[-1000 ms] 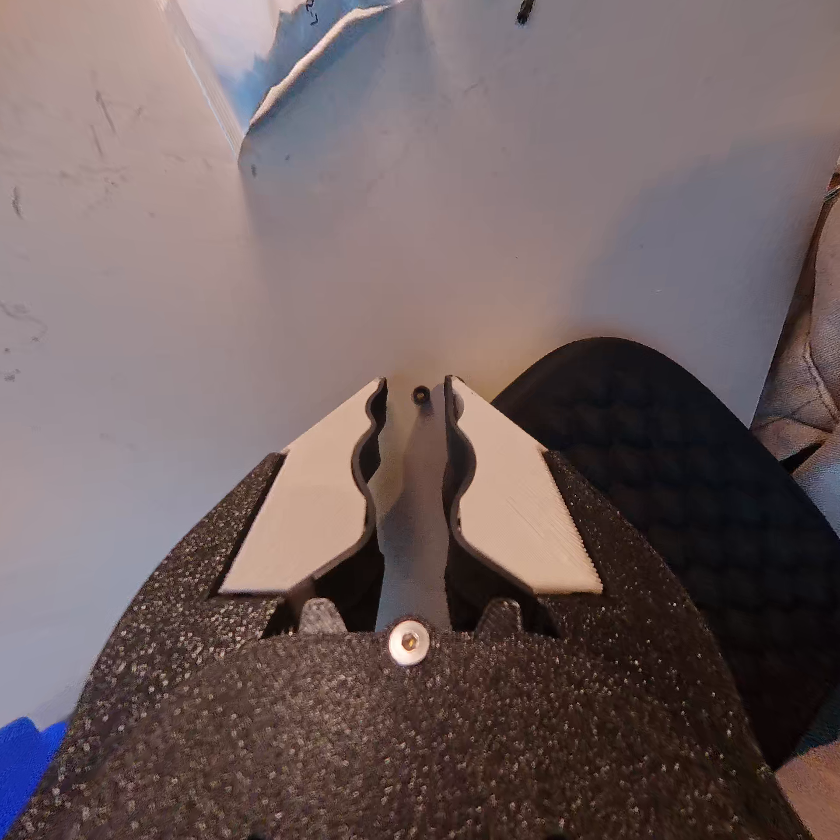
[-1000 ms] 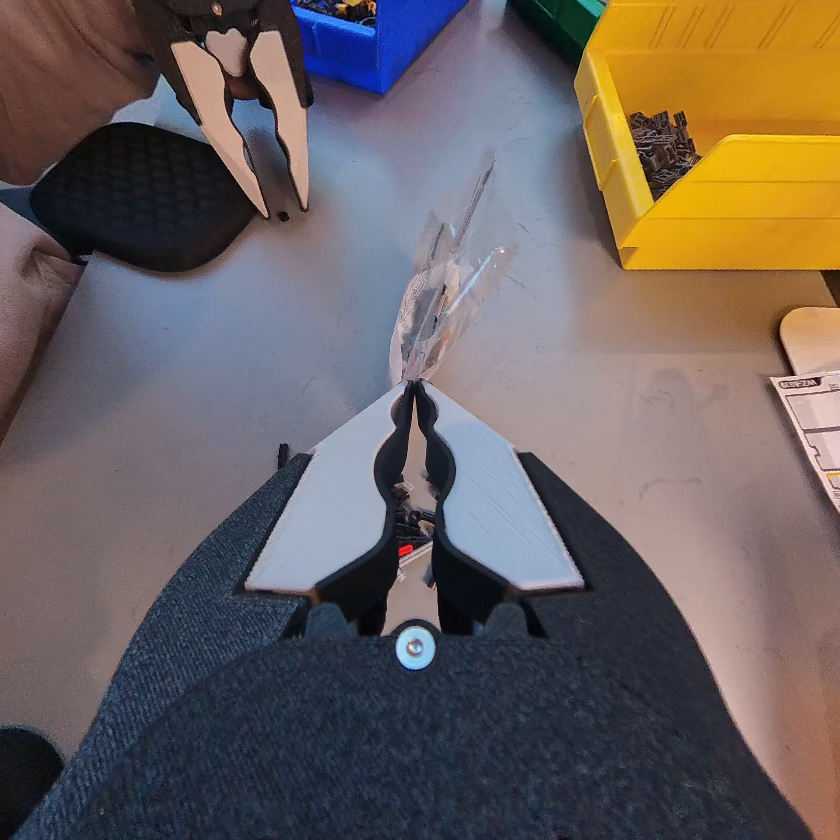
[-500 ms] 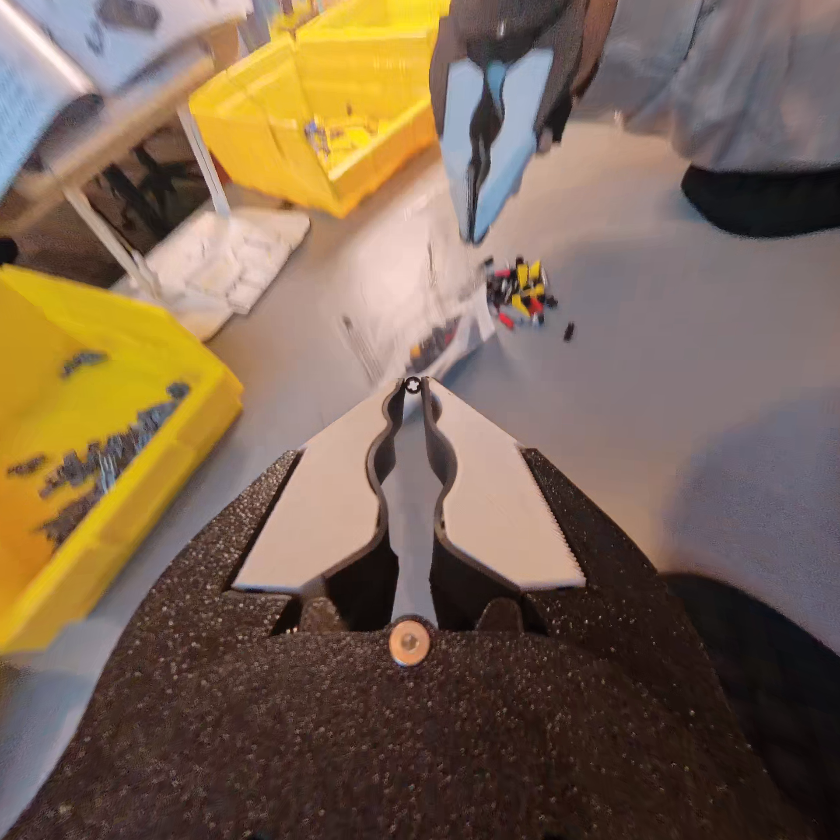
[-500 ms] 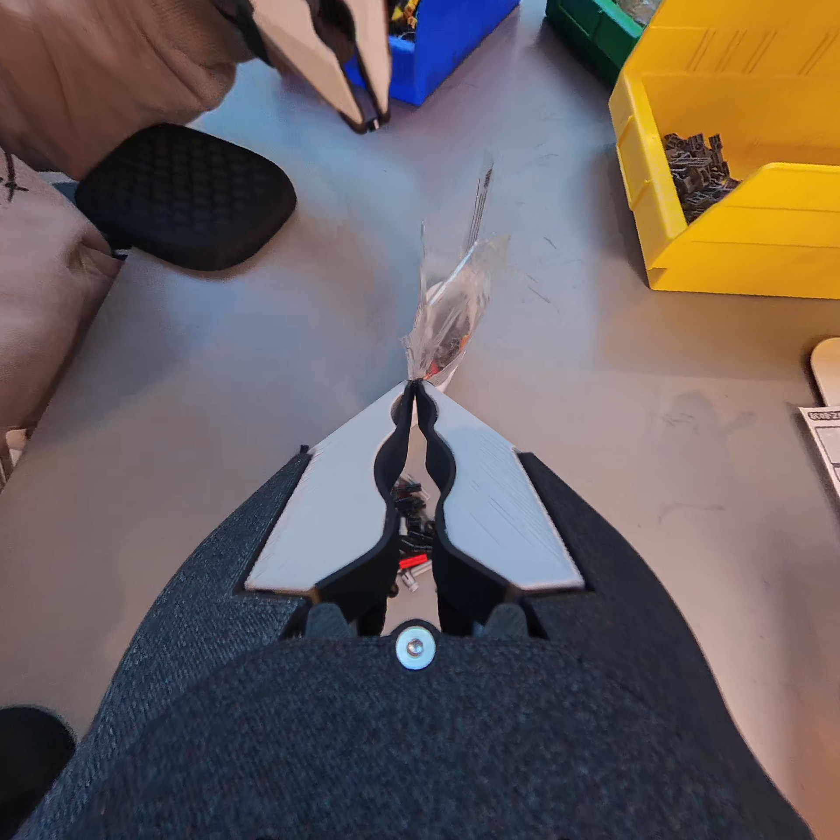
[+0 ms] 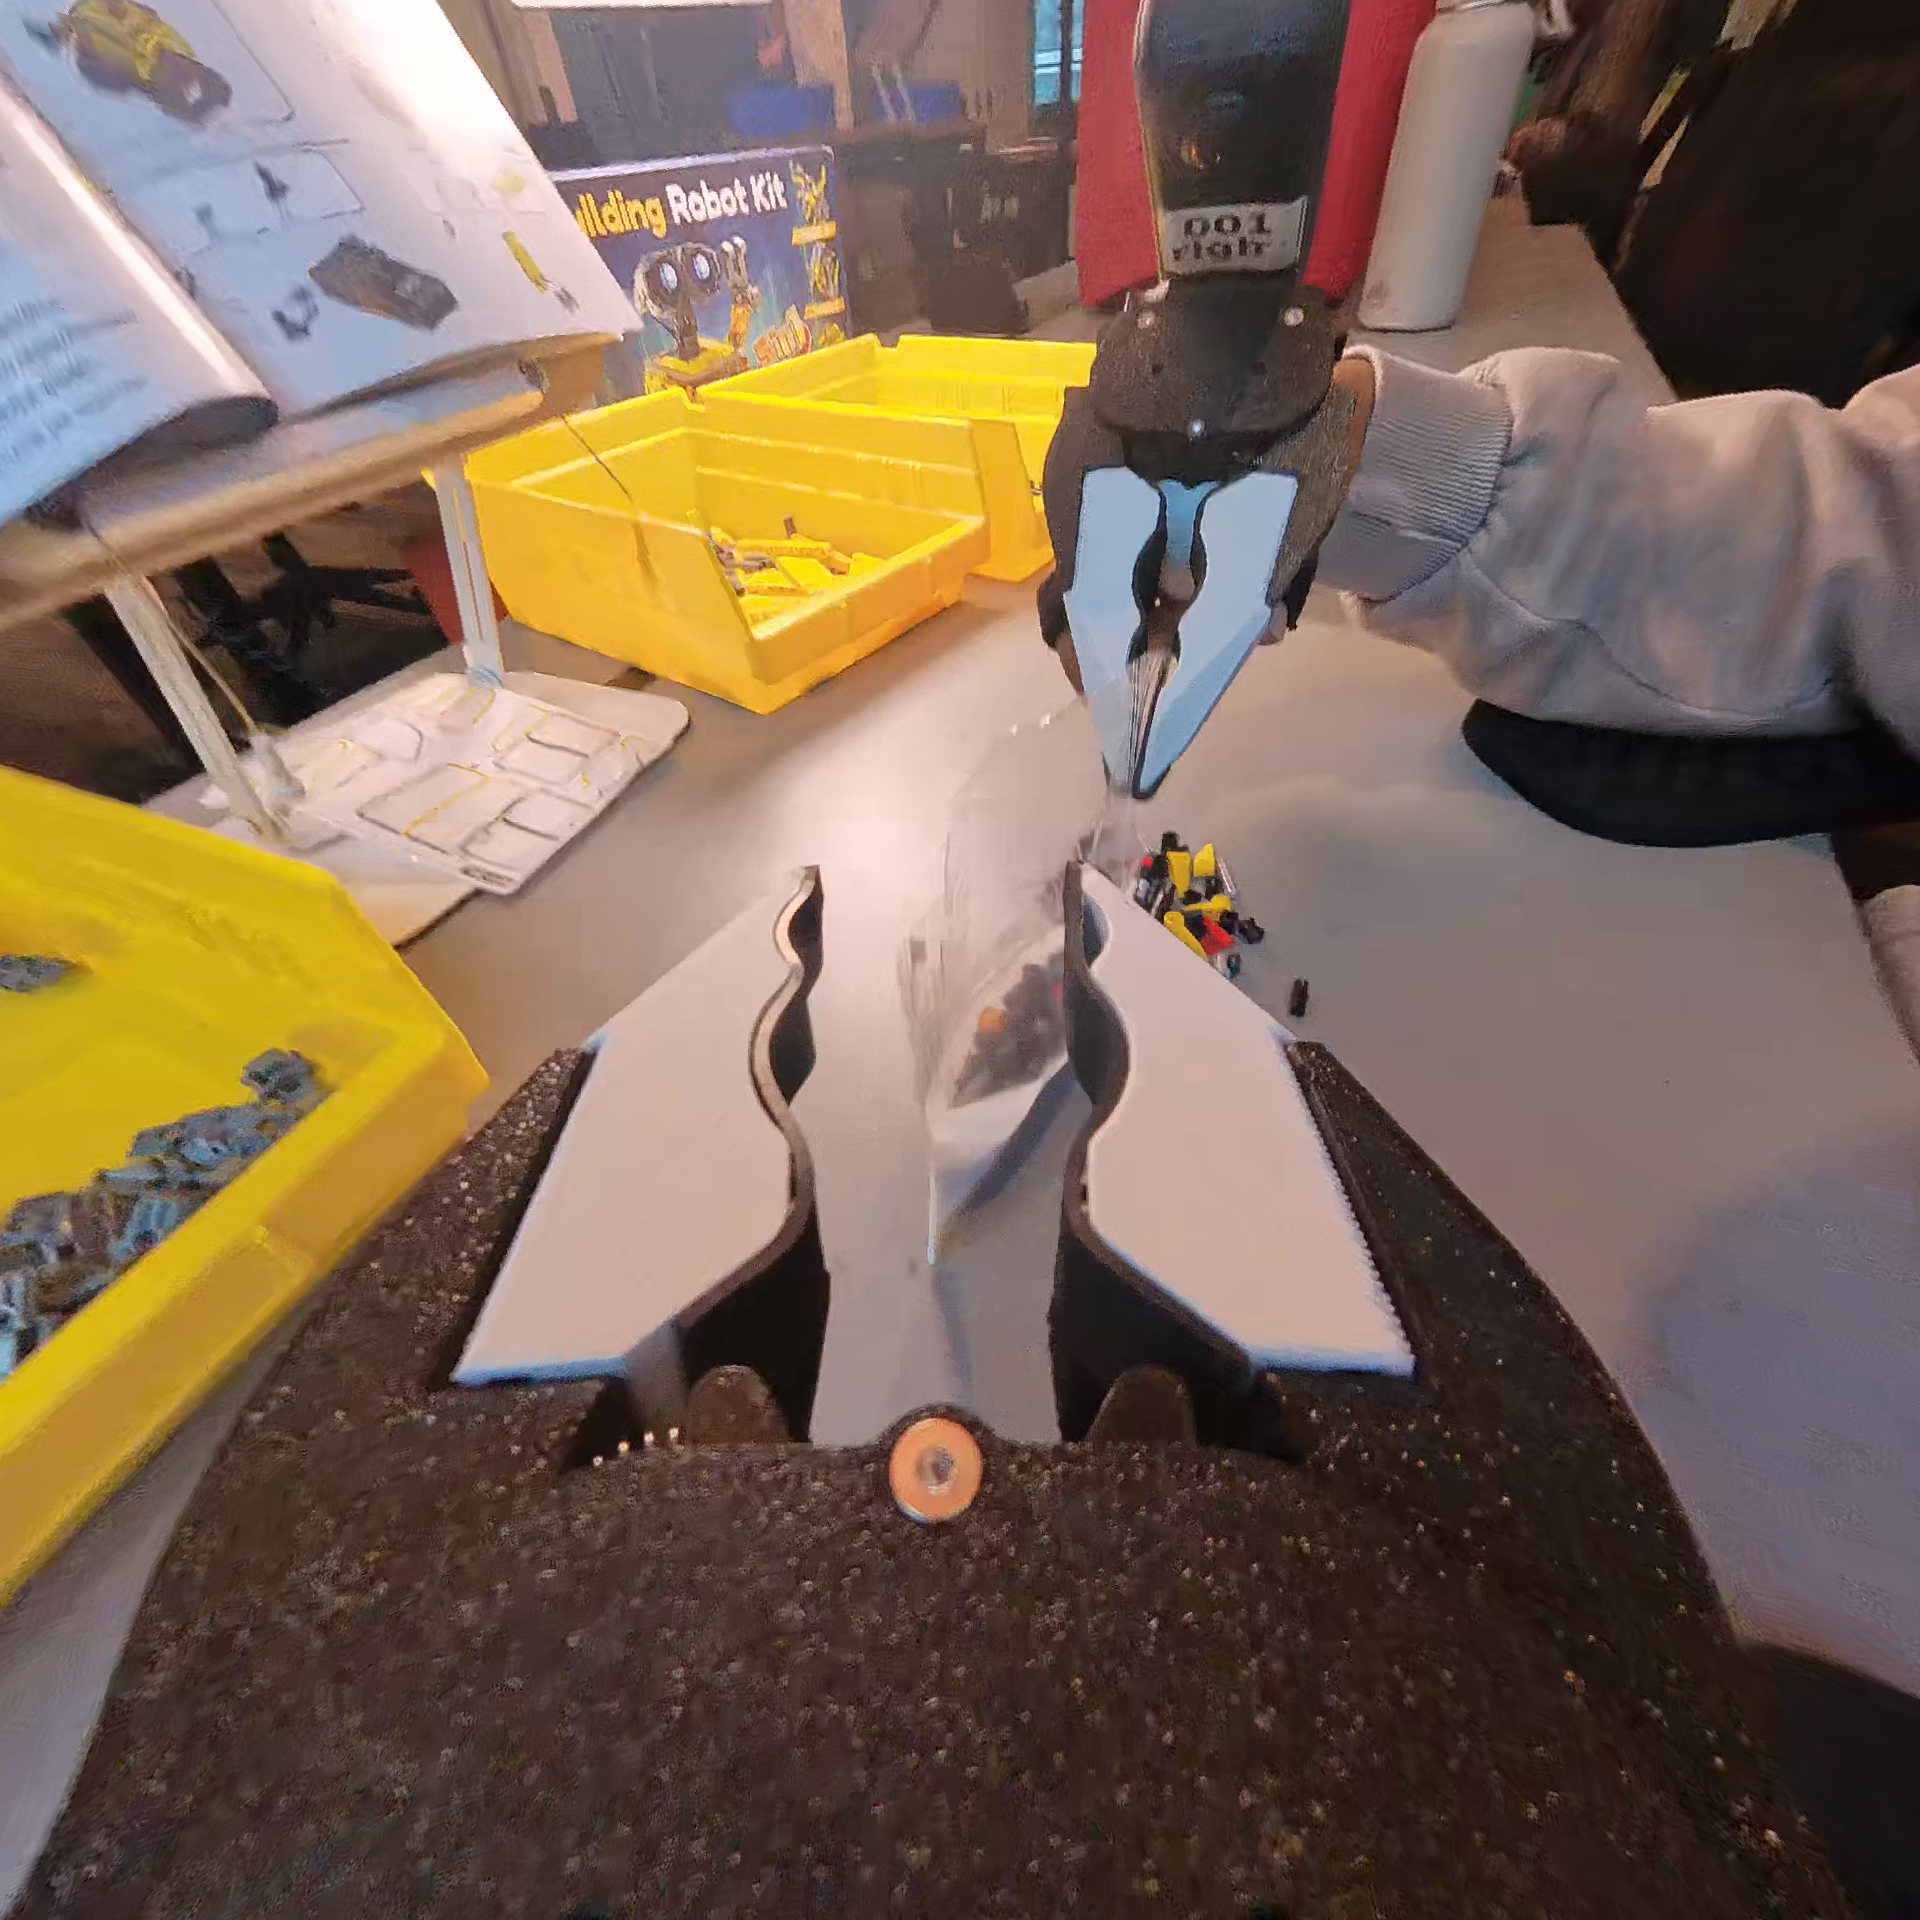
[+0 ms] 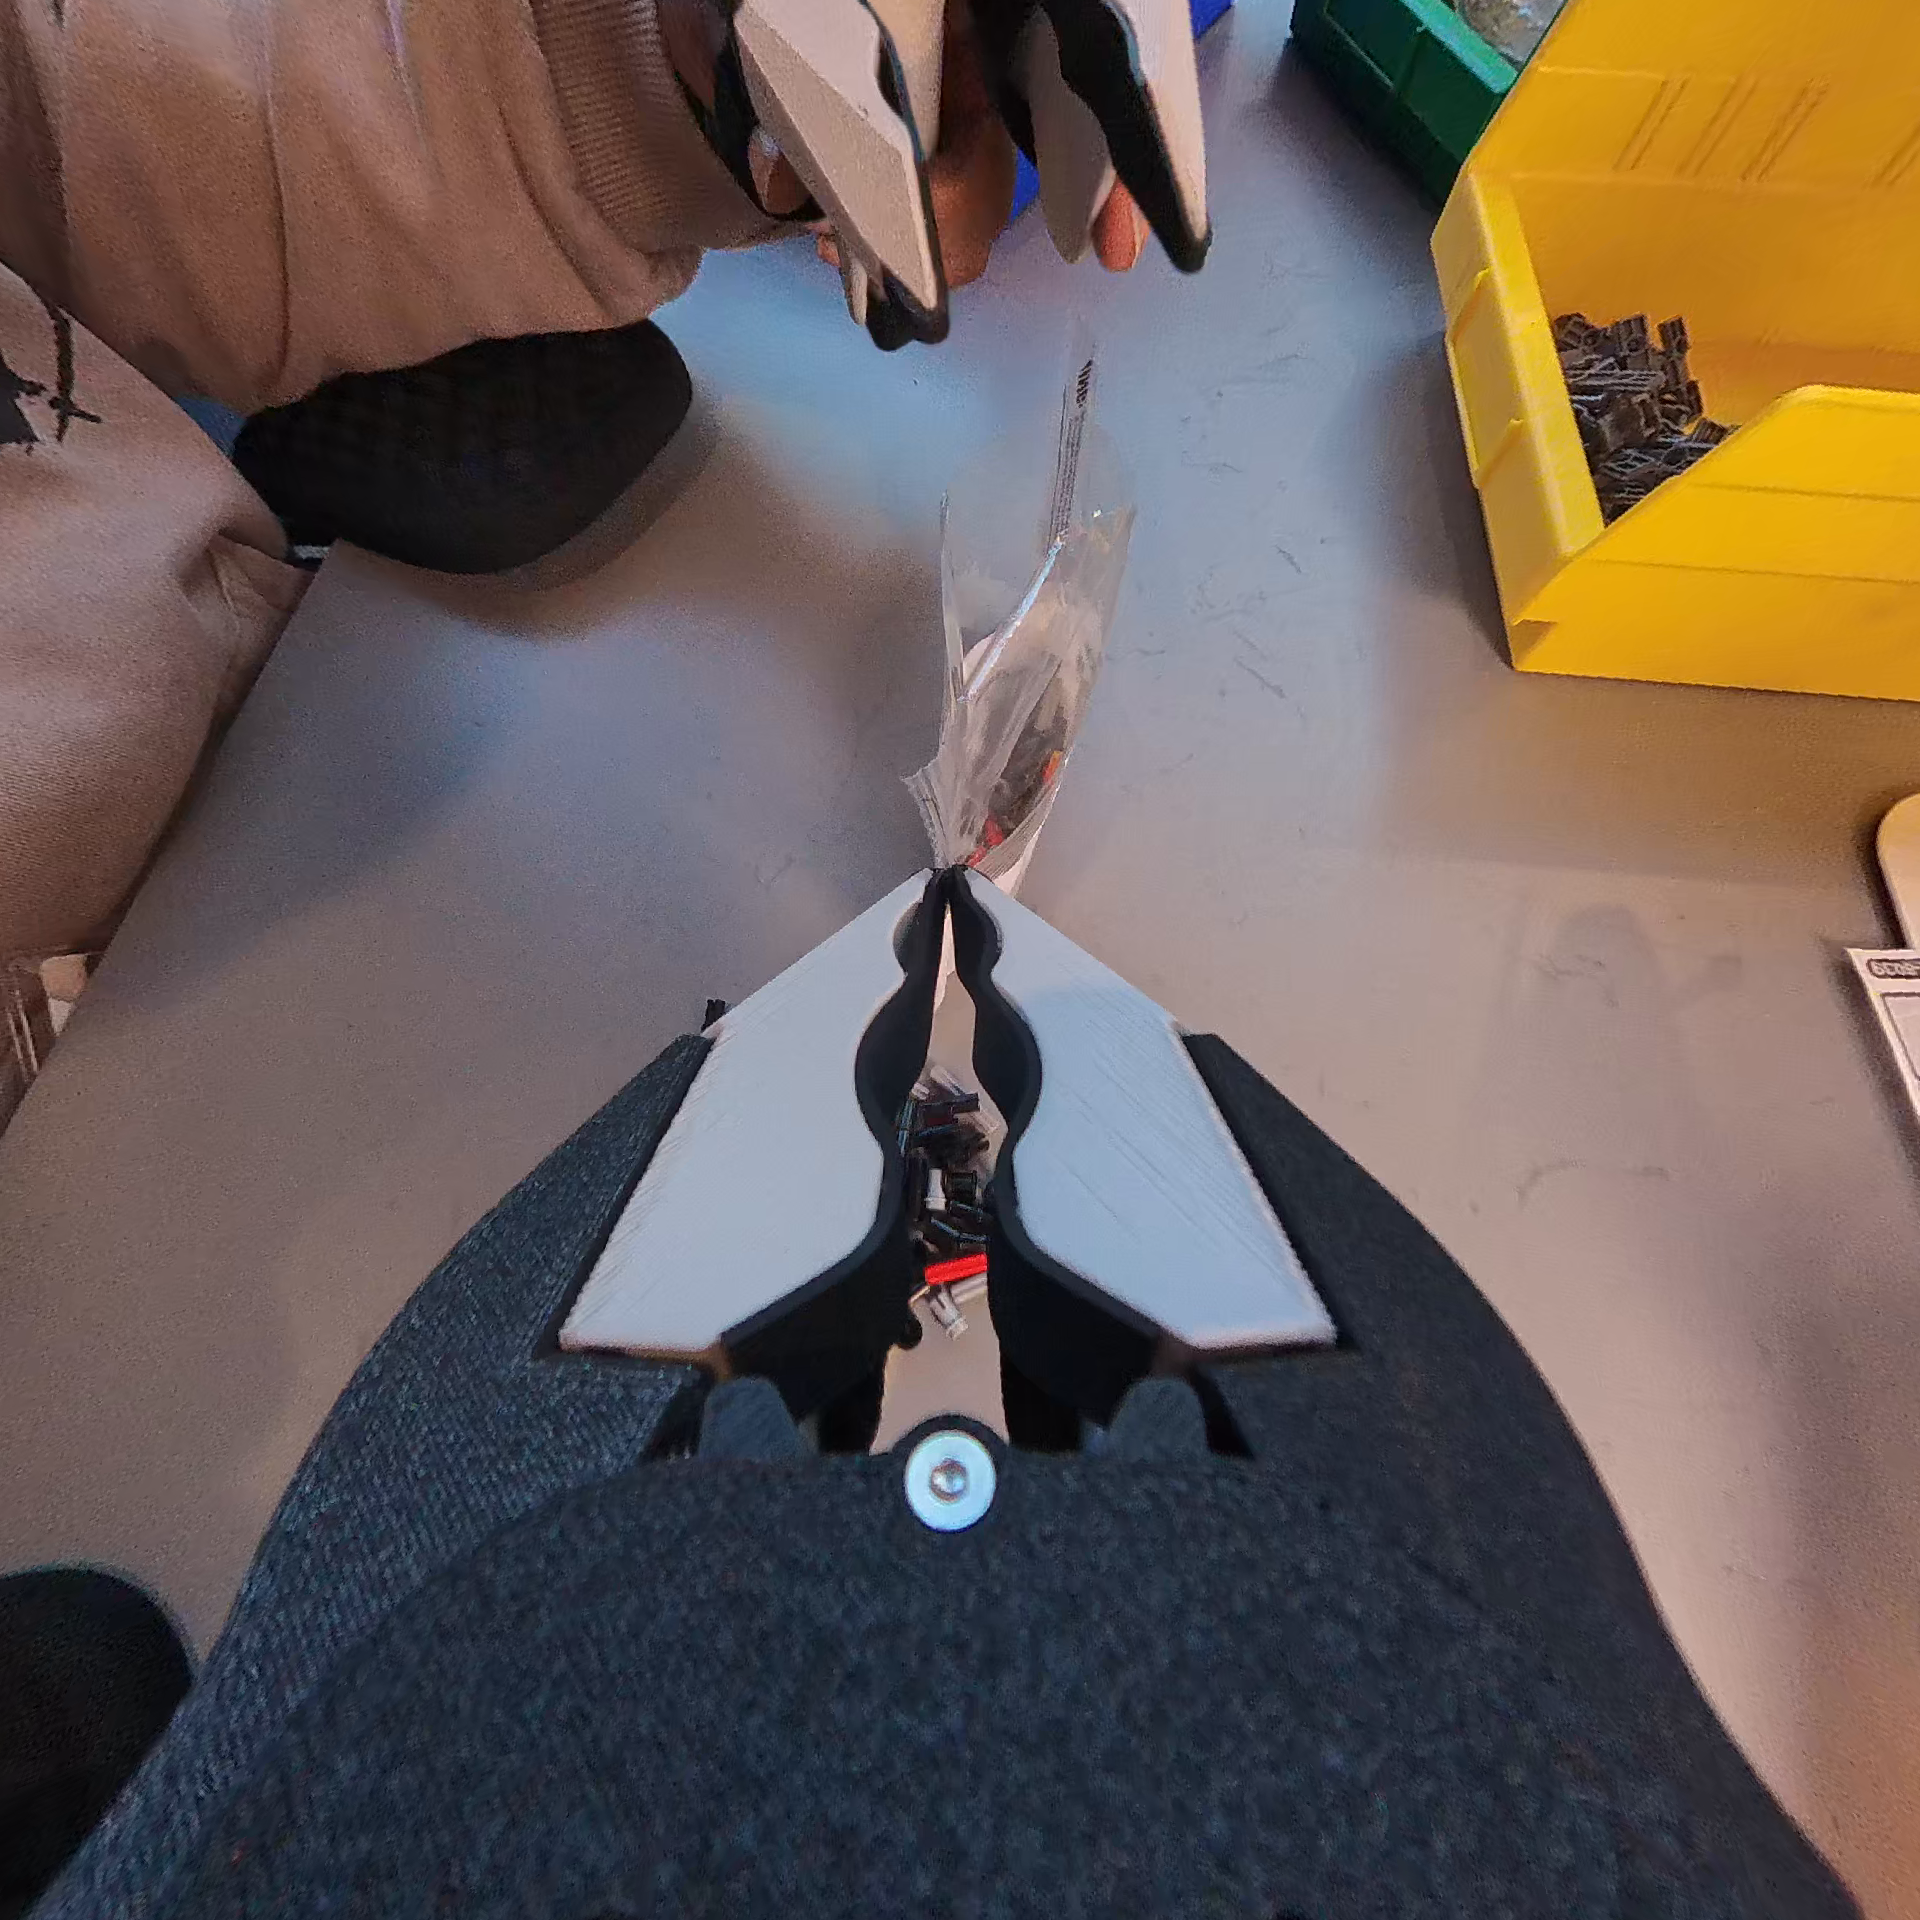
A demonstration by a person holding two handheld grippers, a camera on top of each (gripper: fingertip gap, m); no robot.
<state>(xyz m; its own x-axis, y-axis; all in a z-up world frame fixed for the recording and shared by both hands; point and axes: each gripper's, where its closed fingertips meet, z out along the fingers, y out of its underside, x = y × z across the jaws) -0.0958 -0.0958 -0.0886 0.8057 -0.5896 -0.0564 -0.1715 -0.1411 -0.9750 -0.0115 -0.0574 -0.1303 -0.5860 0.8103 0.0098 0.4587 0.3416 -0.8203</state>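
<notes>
Right gripper [image 6: 948, 902] pinches clear parts bag [image 6: 1023, 665]; left gripper [image 5: 940, 904] jaws apart.
Judgement: bring left tips squarely around bag's loose 12 o'clock end before squeezing; loose parts pile [image 5: 1195, 899] beneath.

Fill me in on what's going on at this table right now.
A person works two handheld grippers over a grey table. The right gripper is shut on one end of a clear plastic bag of small black and red parts, holding it up. The left gripper is open around the bag's other end. A pile of small coloured parts lies beneath, yellow bins nearby.
</notes>
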